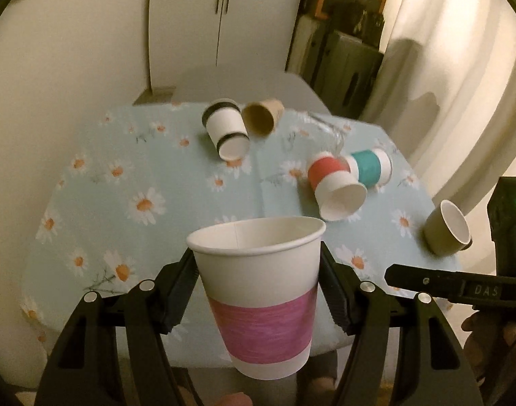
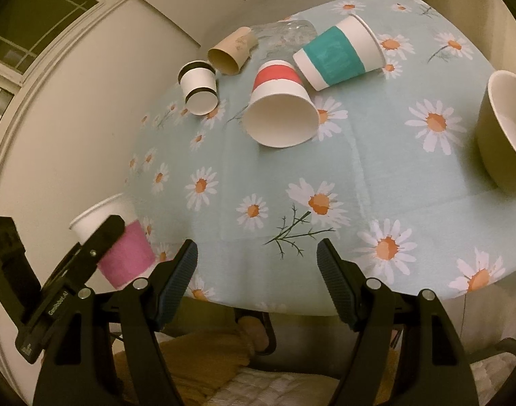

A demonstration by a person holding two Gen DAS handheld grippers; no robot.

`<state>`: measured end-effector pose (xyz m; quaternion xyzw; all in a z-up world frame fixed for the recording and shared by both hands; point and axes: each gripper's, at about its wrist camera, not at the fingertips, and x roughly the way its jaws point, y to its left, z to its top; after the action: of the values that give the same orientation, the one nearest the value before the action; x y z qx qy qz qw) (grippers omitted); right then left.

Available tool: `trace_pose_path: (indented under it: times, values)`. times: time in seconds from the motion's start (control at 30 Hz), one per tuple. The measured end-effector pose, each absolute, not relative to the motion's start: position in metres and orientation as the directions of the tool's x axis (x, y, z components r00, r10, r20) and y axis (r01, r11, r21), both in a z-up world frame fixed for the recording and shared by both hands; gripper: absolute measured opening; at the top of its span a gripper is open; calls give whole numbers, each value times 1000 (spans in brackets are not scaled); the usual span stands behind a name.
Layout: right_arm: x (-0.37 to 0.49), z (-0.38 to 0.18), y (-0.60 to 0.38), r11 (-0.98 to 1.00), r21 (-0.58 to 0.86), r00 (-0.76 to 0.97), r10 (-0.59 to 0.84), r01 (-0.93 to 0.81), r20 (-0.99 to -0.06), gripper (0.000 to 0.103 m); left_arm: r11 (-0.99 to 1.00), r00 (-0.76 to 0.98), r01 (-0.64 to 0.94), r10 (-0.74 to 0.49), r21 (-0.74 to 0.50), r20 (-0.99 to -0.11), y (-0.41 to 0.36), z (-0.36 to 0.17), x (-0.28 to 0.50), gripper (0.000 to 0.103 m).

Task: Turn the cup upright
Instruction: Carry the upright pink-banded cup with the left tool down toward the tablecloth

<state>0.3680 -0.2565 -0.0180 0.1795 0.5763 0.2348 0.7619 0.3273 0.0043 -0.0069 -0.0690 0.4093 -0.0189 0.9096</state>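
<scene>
The left gripper (image 1: 258,267) squeezes the pink-band paper cup (image 1: 258,291) by its sides. The cup stands almost straight up, mouth on top, tipped a little, at the near edge of the daisy tablecloth (image 1: 129,176). The right gripper (image 2: 257,264) is spread wide with nothing in it. Its arm reads "DAS". The red-band cup (image 2: 280,101) lies on its side.

Six paper cups (image 2: 281,108), one clear glass (image 2: 285,39), one olive mug (image 2: 503,132), two claws (image 2: 258,264).

Black plastic left gripper (image 1: 258,291), ribbed dark jaws, silver screws
</scene>
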Motion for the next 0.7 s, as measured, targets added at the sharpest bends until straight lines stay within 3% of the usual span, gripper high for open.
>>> trace_pose_path:
  times: [0.47, 0.7]
  values:
    - [369, -22, -251, 843, 512, 218, 537, -164, -815, 73, 997, 828, -6, -37, -74, -560, -9, -33, 297, 65]
    - [370, -25, -255, 851, 502, 217, 525, -154, -823, 73, 999, 905, -36, 33, 1, -423, -22, -44, 284, 65]
